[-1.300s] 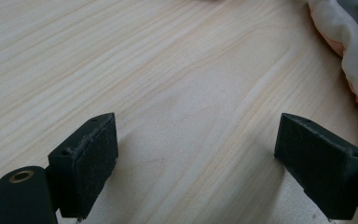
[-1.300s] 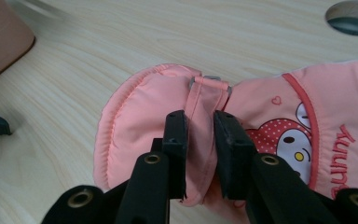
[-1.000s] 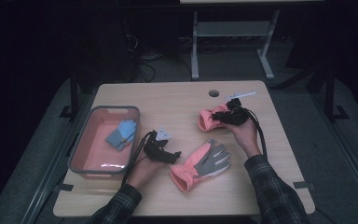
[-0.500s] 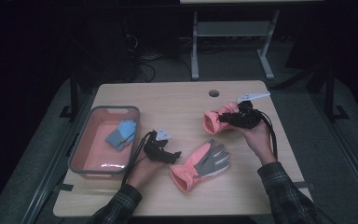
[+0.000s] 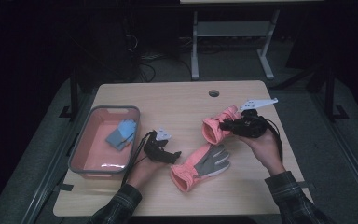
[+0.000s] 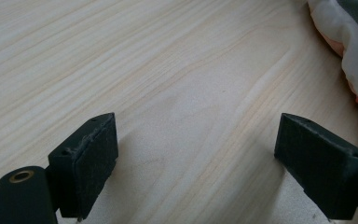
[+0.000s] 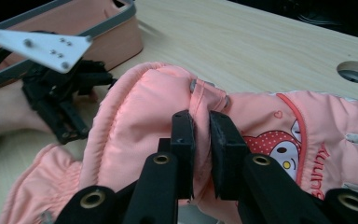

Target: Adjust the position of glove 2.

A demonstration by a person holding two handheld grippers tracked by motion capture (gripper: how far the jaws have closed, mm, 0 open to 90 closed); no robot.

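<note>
The right gripper [image 5: 224, 125], at about 3 o'clock on the wooden table [image 5: 177, 100], has its jaws pinched tight on a fold of the pink ski glove [image 7: 279, 126] near its cuff, holding it off the tabletop. The left gripper [image 5: 173, 155] rests near 7 o'clock with jaws spread wide and empty, just beside the second pink-and-grey glove [image 5: 200, 165] lying flat. A pink bin [image 5: 79, 151] at 9 o'clock holds a blue glove [image 5: 120, 134].

Two gloves, a bin and two grippers on a table

The right gripper [image 5: 224, 125] clamps one glove [image 5: 218, 124] above the table [image 5: 177, 100]. The other glove [image 5: 200, 164] lies flat just right of the left gripper [image 5: 173, 156]. The bin [image 5: 77, 150] sits left of that gripper, with a cloth [image 5: 120, 134] inside.
</note>
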